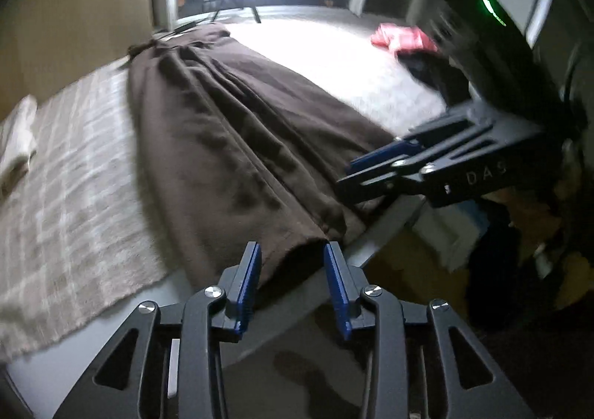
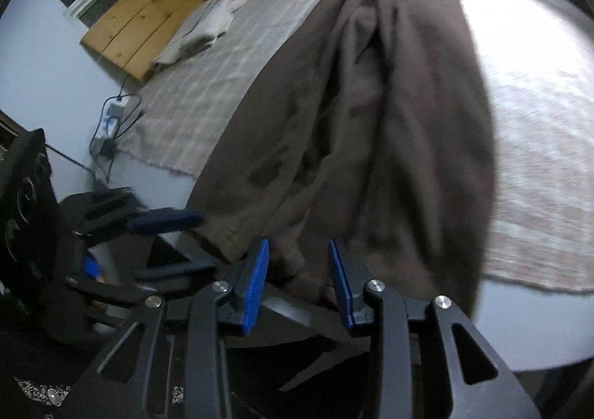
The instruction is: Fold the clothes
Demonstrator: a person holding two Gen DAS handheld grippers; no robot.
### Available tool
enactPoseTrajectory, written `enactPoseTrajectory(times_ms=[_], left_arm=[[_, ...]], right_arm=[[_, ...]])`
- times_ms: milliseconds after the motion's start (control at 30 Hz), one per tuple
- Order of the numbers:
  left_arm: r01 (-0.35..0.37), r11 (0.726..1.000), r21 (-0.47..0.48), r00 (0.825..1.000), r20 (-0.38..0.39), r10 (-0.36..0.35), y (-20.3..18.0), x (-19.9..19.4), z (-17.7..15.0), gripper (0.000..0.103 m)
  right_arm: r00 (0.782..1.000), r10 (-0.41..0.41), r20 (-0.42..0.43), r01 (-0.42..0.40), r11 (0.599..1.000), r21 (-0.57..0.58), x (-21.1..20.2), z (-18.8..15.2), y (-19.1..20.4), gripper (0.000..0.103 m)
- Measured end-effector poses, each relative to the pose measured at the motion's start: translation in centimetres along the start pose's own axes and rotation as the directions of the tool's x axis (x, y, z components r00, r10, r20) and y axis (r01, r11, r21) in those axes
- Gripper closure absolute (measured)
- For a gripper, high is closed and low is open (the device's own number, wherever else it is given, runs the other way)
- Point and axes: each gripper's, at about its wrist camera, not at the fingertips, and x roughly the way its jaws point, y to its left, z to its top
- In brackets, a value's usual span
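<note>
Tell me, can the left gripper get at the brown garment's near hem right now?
Probably yes. The left gripper is open just short of the garment hem, with nothing between.

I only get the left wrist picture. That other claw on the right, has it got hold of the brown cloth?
Observer: No. Its own camera shows the right gripper open, with the near hem of the brown cloth lying between its fingers, not clamped.
Operator: What's past the pale folded cloth on my far left?
Observer: A wooden board shows just beyond the folded cloth.
Operator: Any wires about?
Observer: Yes, a power strip with dark cables sits beside the edge of the checked blanket.
</note>
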Motion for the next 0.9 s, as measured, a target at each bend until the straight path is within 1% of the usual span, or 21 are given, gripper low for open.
enactPoseTrajectory(times_ms=[33, 67, 100, 133, 167, 200, 233, 267, 333, 367, 400, 433, 467, 500, 533, 567, 600, 667, 767, 800, 900], left_arm=[[0.003, 1.000, 0.007, 1.000, -0.017, -0.003, 0.1, 0.6, 0.0, 0.070], [0.006, 1.000, 0.013, 0.999, -0.035, -0.006, 0.1, 1.2, 0.0, 0.079], [0.013, 1.000, 0.009, 0.999, -0.042, -0.012, 0.4, 1.4, 0.0, 0.092], [0.025, 1.000, -0.018, 0.999, -0.031, -0.026, 1.0, 0.9, 0.2, 0.097], [0.038, 0.998, -0.043, 0.999, -0.019, -0.039, 1.6, 0.3, 0.5, 0.101], [0.052, 0.996, -0.069, 0.999, -0.007, -0.052, 2.2, -0.2, 0.7, 0.101], [0.062, 0.994, -0.087, 0.998, 0.009, -0.062, 2.6, -0.8, 0.9, 0.101], [0.069, 0.994, -0.090, 0.997, 0.030, -0.066, 2.7, -1.6, 1.1, 0.101], [0.083, 0.992, -0.092, 0.994, 0.074, -0.076, 2.9, -2.9, 1.7, 0.101], [0.097, 0.992, -0.083, 0.992, 0.088, -0.089, 2.6, -3.0, 1.9, 0.100], [0.114, 0.991, -0.069, 0.991, 0.079, -0.108, 2.2, -2.3, 1.9, 0.096], [0.131, 0.990, -0.055, 0.989, 0.070, -0.127, 1.7, -1.7, 2.0, 0.088], [0.144, 0.989, -0.036, 0.989, 0.047, -0.142, 1.3, -0.7, 2.0, 0.074], [0.146, 0.989, -0.004, 0.989, -0.002, -0.146, 0.8, 0.7, 1.8, 0.070], [0.140, 0.990, 0.028, 0.989, -0.043, -0.139, 0.0, 1.8, 1.5, 0.072], [0.133, 0.990, 0.051, 0.989, -0.068, -0.130, -0.6, 2.4, 1.2, 0.073], [0.134, 0.989, 0.066, 0.989, -0.078, -0.128, -1.1, 2.6, 1.0, 0.073], [0.156, 0.987, 0.047, 0.987, -0.039, -0.154, -0.8, 1.3, 1.4, 0.072], [0.151, 0.989, 0.010, 0.988, 0.039, -0.151, 0.3, 0.1, 2.3, 0.069], [0.149, 0.989, 0.005, 0.988, 0.042, -0.149, 0.5, 0.3, 2.4, 0.064], [0.156, 0.988, 0.002, 0.988, -0.018, -0.156, 0.9, 2.6, 1.7, 0.065]], right_arm=[[1.000, 0.022, -0.009, -0.022, 1.000, -0.002, 0.5, -0.1, -0.2, 0.070], [0.999, 0.036, -0.018, -0.036, 0.999, -0.003, 1.0, -0.2, -0.3, 0.070], [0.999, 0.025, -0.031, -0.025, 1.000, 0.007, 1.5, -0.5, -0.3, 0.070], [0.997, 0.062, -0.044, -0.061, 0.997, 0.039, 2.0, -0.3, -0.6, 0.074], [0.993, 0.100, -0.056, -0.096, 0.993, 0.072, 2.5, -0.1, -0.9, 0.092], [0.986, 0.152, -0.065, -0.144, 0.983, 0.114, 2.9, 0.1, -1.3, 0.097], [0.960, 0.274, -0.052, -0.259, 0.945, 0.201, 2.6, 0.2, -2.1, 0.097], [0.925, 0.379, -0.009, -0.362, 0.891, 0.272, 2.2, 0.1, -2.8, 0.097], [0.876, 0.479, 0.060, -0.466, 0.806, 0.366, 1.8, -0.3, -4.4, 0.097], [0.859, 0.504, 0.085, -0.493, 0.772, 0.400, 1.7, -0.5, -5.1, 0.097], [0.905, 0.423, 0.040, -0.404, 0.828, 0.390, 2.0, -0.7, -5.2, 0.097], [0.942, 0.335, -0.003, -0.310, 0.874, 0.375, 2.3, -1.0, -5.3, 0.093], [0.967, 0.251, -0.045, -0.219, 0.909, 0.355, 2.6, -1.3, -5.3, 0.093], [0.974, 0.208, -0.085, -0.170, 0.929, 0.328, 2.7, -1.6, -5.2, 0.093], [0.975, 0.205, -0.089, -0.169, 0.936, 0.310, 2.3, -1.9, -4.9, 0.093], [0.977, 0.196, -0.087, -0.163, 0.943, 0.289, 1.9, -2.2, -4.6, 0.093], [0.986, 0.155, -0.057, -0.135, 0.956, 0.259, 1.0, -2.0, -4.3, 0.093], [0.997, 0.078, 0.008, -0.078, 0.976, 0.204, -0.8, -1.7, -3.6, 0.093], [0.996, 0.047, 0.077, -0.061, 0.981, 0.185, -1.7, -0.3, -3.4, 0.093], [0.996, 0.036, 0.082, -0.050, 0.981, 0.185, -1.5, 0.1, -3.6, 0.093], [1.000, 0.000, 0.031, -0.005, 0.984, 0.180, 1.1, 1.2, -3.4, 0.093]])
